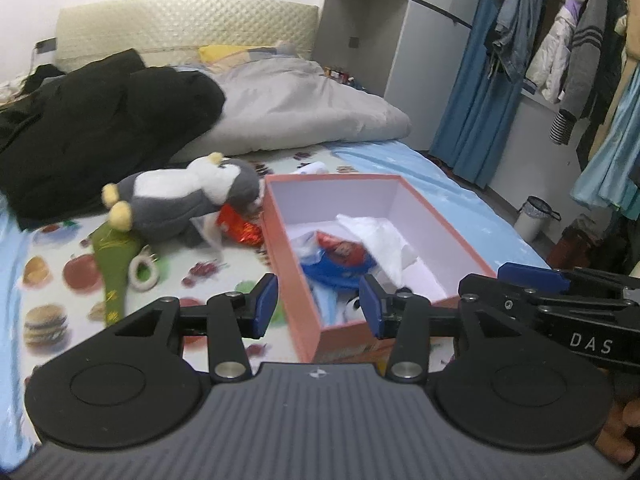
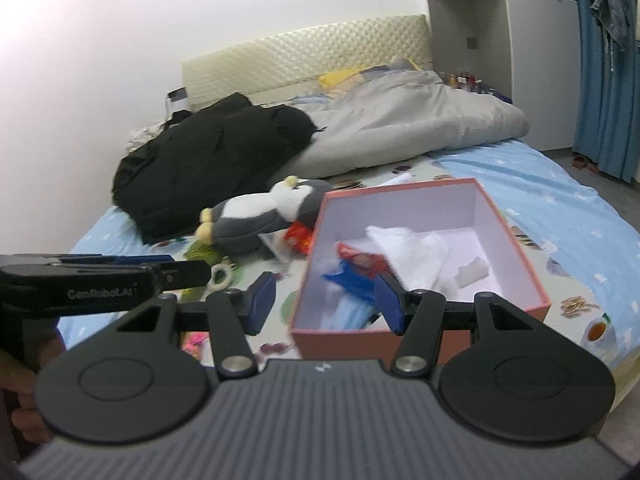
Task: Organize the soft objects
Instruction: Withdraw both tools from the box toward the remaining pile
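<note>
An open pink box point(image 1: 448, 236) point(image 2: 516, 240) sits on the bed with a white cloth point(image 1: 380, 236) point(image 2: 416, 252), a red-and-blue soft item point(image 1: 340, 260) point(image 2: 360, 266) and other soft things inside. A grey-and-white plush penguin point(image 1: 180, 196) point(image 2: 256, 216) lies left of the box, over a red packet point(image 1: 240, 228) point(image 2: 298, 236). A green soft item point(image 1: 114, 260) and a white ring point(image 1: 142, 272) lie in front of it. My left gripper point(image 1: 318, 308) is open and empty over the box's near left corner. My right gripper point(image 2: 324, 300) is open and empty at the box's near edge.
A black coat point(image 1: 100, 128) point(image 2: 208, 156) and a grey duvet point(image 1: 304, 108) point(image 2: 420, 124) lie at the back of the bed. The fruit-print sheet point(image 1: 200, 280) covers the bed. Clothes hang on a rail point(image 1: 580, 52) at the right, with a bin point(image 1: 534, 216) on the floor.
</note>
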